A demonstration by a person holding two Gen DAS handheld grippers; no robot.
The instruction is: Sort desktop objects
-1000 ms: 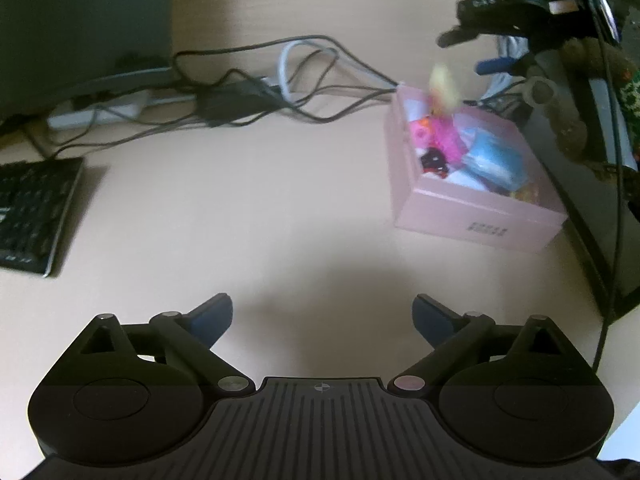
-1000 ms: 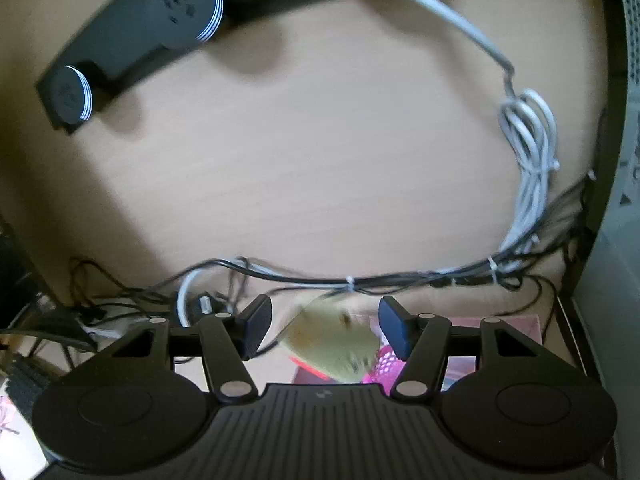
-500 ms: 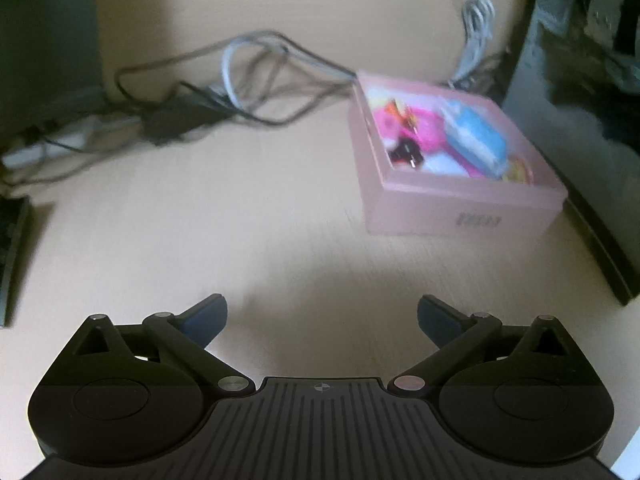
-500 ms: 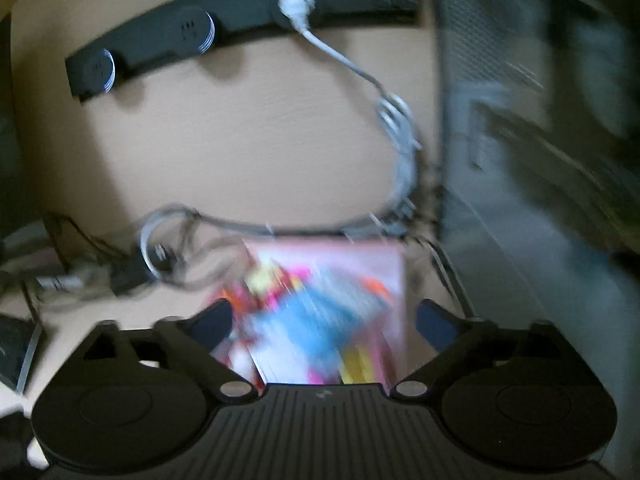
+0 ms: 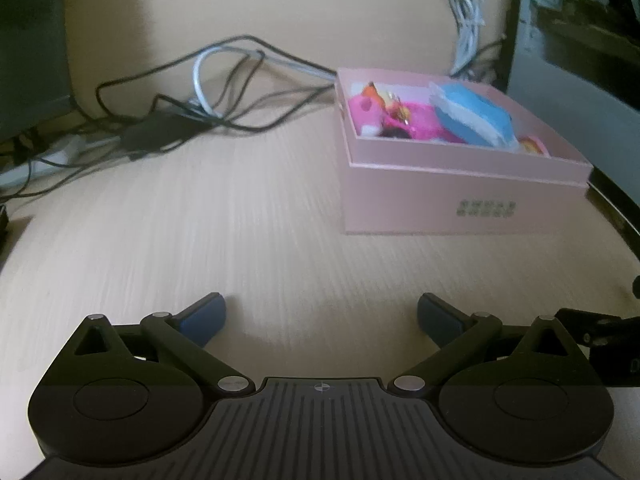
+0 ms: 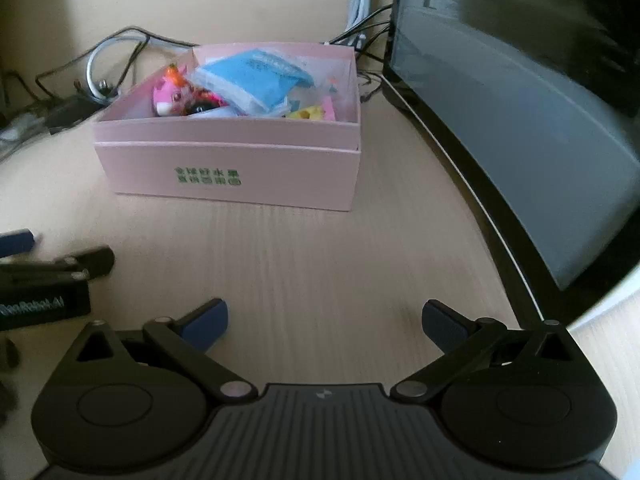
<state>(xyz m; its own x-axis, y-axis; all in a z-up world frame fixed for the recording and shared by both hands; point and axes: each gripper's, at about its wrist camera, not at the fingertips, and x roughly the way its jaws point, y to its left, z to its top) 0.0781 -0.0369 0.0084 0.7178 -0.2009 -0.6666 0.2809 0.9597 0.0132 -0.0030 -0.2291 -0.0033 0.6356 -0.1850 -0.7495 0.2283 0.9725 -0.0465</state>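
A pink cardboard box (image 5: 460,196) (image 6: 240,160) stands on the wooden desk, holding a blue packet (image 6: 256,76) (image 5: 472,114), a pink toy (image 6: 172,92) (image 5: 362,106) and a small yellow item (image 6: 308,113). My left gripper (image 5: 320,318) is open and empty, low over the desk, with the box ahead to its right. My right gripper (image 6: 324,320) is also wide open and empty, a short way in front of the box. Part of the left gripper (image 6: 44,280) shows at the left edge of the right wrist view.
A tangle of black and white cables (image 5: 192,96) (image 6: 96,76) lies behind the box. A dark monitor (image 6: 520,92) stands close to the box's right side. Bare wooden desk (image 6: 320,256) stretches between the grippers and the box.
The right gripper released a yellowish item over the box, opened wide and pulled back and down in front of it. The left gripper sank toward the desk, nearer the box.
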